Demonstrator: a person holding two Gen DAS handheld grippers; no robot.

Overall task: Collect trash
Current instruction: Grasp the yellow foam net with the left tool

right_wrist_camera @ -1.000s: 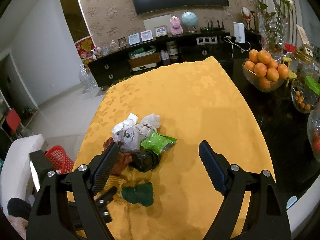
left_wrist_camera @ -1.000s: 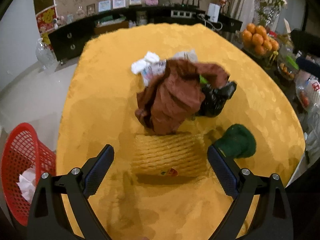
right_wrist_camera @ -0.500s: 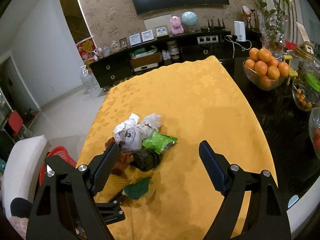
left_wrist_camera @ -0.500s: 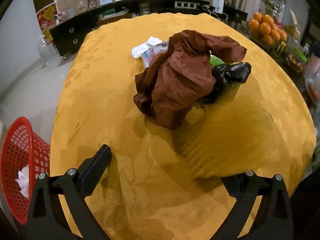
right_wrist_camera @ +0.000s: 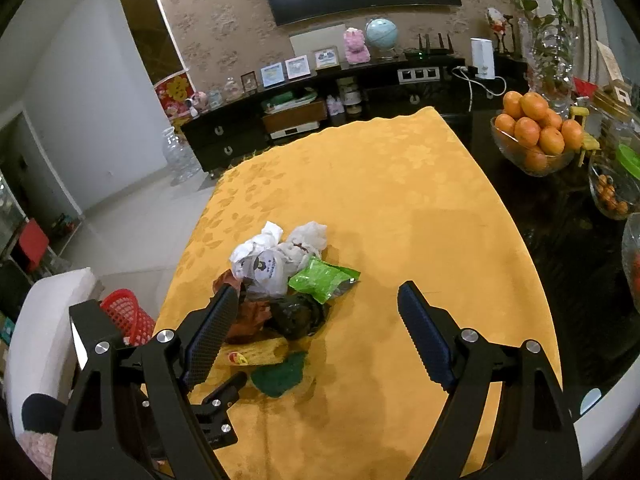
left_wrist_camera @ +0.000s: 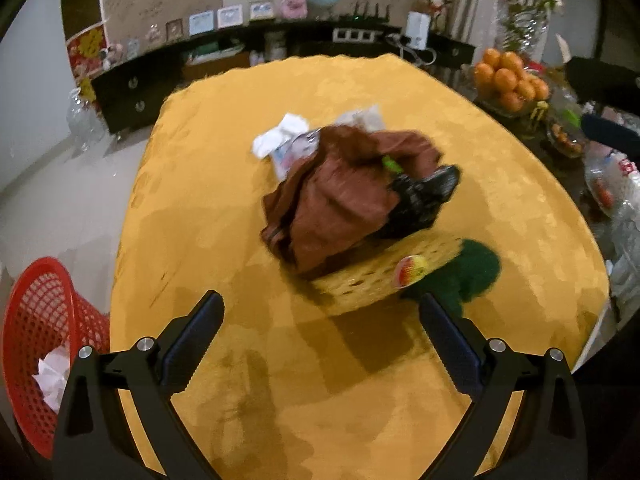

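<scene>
A trash pile lies on the yellow tablecloth: a crumpled brown paper bag, a black bag, white tissues, a green wrapper, a yellow foam net with a round sticker, and a dark green foam piece. My left gripper is open and holds nothing; it hangs just short of the yellow net. One finger of it shows low in the right wrist view. My right gripper is open and holds nothing, above the near side of the pile.
A red mesh basket with white tissue in it stands on the floor left of the table. A glass bowl of oranges, jars and a vase crowd the dark table surface on the right. A black sideboard runs along the far wall.
The yellow foam net has shifted to the right and now lies against the green foam piece, sticker facing up. The left view swung briefly toward the pile and back. The right gripper kept still.
</scene>
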